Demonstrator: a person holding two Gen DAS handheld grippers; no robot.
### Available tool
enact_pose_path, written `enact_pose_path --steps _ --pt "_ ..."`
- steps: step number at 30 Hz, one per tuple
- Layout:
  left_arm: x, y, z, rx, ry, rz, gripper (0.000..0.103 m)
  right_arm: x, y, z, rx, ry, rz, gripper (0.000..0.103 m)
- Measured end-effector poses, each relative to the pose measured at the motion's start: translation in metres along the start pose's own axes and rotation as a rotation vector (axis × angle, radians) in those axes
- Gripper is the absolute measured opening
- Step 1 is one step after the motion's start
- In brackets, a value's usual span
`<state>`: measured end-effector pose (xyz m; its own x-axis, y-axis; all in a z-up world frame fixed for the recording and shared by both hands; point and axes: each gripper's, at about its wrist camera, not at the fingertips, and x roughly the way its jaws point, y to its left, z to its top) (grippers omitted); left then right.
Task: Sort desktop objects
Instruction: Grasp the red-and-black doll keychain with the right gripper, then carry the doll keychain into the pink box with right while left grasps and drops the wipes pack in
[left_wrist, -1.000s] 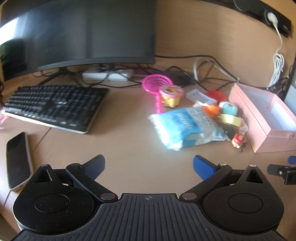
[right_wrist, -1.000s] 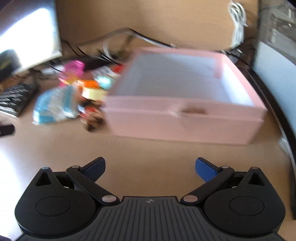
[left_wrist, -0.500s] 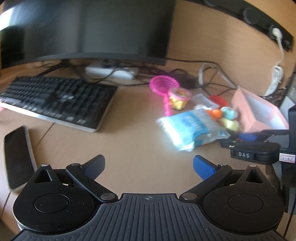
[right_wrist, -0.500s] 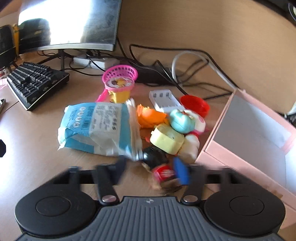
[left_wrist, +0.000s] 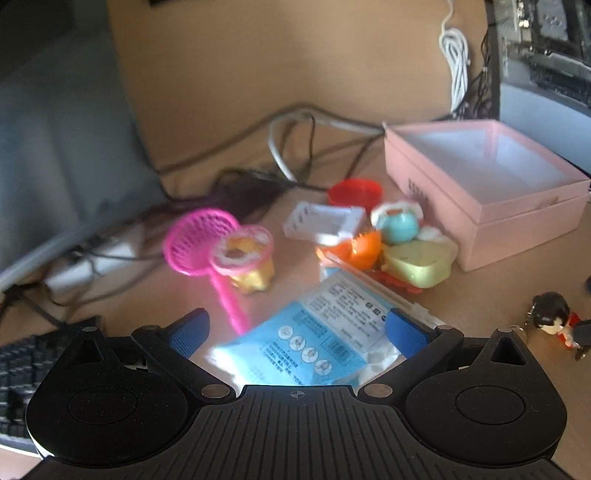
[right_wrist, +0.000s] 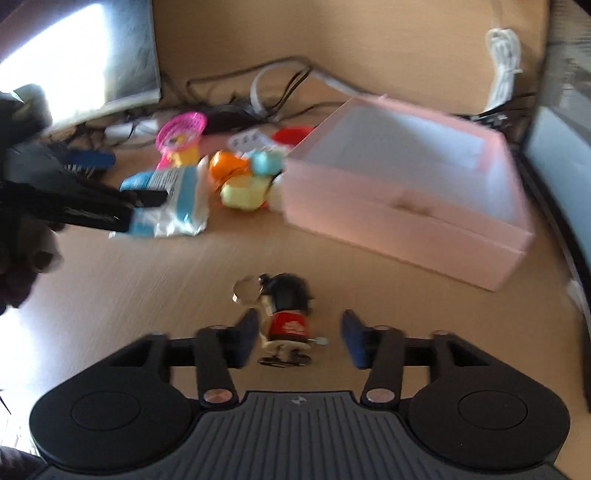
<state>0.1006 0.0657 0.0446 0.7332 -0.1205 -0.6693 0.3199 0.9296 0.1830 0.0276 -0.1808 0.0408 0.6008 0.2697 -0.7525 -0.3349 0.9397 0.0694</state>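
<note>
While the left gripper (left_wrist: 295, 328) gapes wide over the blue packet (left_wrist: 317, 343), gripping nothing, the right gripper (right_wrist: 297, 338) stands half open around a small black-haired figure (right_wrist: 286, 317), its fingers (right_wrist: 246, 341) apart from it. Ahead and to the right of both sits the pink box (right_wrist: 413, 206), its white inside bare. Toys cluster just left of it, among them a pink-rimmed cup (left_wrist: 243, 258) with yellow contents

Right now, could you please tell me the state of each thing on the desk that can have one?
Pink box: open, empty.
Left hand-held gripper: open, over the blue packet.
Right hand-held gripper: open, around the figurine keychain.
Red cup: upright.
</note>
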Motion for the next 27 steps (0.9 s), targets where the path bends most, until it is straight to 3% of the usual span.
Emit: enact_pose_path --steps 3,8,10,13,14,18,21,24,25,27 --pt "0.001 -0.002 0.0 -0.077 0.069 -0.104 0.103 -0.017 -0.01 -0.002 0.013 -0.034 -0.021 0.07" --pt "-0.038 -0.024 -0.012 -0.068 0.036 -0.288 0.103 -0.024 -0.015 -0.009 -0.039 -0.039 -0.041 0.07" --pt "-0.043 -0.031 -0.008 -0.061 0.001 -0.219 0.103 -0.021 -0.011 -0.011 -0.075 -0.031 -0.039 0.07" --pt "-0.033 -0.035 -0.004 0.003 -0.039 -0.05 0.103 -0.016 -0.004 -0.008 -0.104 -0.024 -0.002 0.07" --pt "-0.025 -0.034 -0.001 0.023 -0.032 -0.032 0.103 -0.015 -0.001 -0.006 -0.115 -0.024 0.013 0.07" --pt "0.012 -0.025 0.003 0.085 0.077 -0.065 0.103 -0.011 0.007 0.0 -0.152 -0.018 0.056 0.071" --pt "0.017 -0.015 -0.001 -0.035 0.177 -0.131 0.103 -0.013 0.007 0.001 -0.156 -0.026 0.06 0.076" --pt "-0.005 -0.018 -0.012 -0.088 0.166 -0.265 0.103 -0.017 0.0 -0.002 -0.14 -0.031 0.054 0.077" --pt "-0.013 -0.023 -0.014 -0.083 0.152 -0.256 0.103 -0.016 -0.003 -0.002 -0.133 -0.026 0.051 0.077" --pt "-0.019 -0.032 -0.015 -0.08 0.123 -0.156 0.103 -0.014 -0.008 -0.003 -0.126 -0.019 0.045 0.077"
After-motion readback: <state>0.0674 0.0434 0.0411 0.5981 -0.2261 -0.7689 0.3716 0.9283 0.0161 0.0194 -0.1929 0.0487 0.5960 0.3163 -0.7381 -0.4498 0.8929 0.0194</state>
